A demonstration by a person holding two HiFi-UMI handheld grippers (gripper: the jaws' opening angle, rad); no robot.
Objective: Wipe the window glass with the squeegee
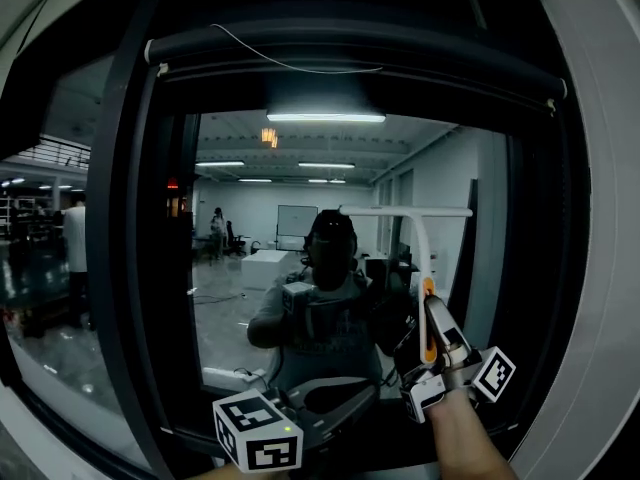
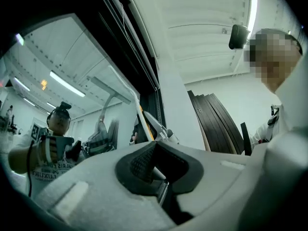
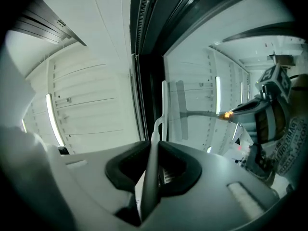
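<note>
"Holding anything, that right tool point(image 3: 152, 150)?"

"Yes. Its jaws are clamped on the handle of the squeegee point(image 1: 420, 253). The white blade is raised level in front of the window glass point(image 1: 235, 233), right of the pane's middle. I can't tell whether it touches."

"And the left tool point(image 2: 154, 150)?"

"Jaws pressed together with nothing between them, low and to the left of the squeegee."

"What crowds the squeegee?"

"Above it, a rolled-up blind point(image 1: 350, 53) with a thin cord spans the window top. The dark window frame point(image 1: 125, 248) bounds the pane, its right post near the blade's end. The pane mirrors the person and both tools. Dark panels point(image 2: 219, 121) lean on a white wall, away from the squeegee."
</note>
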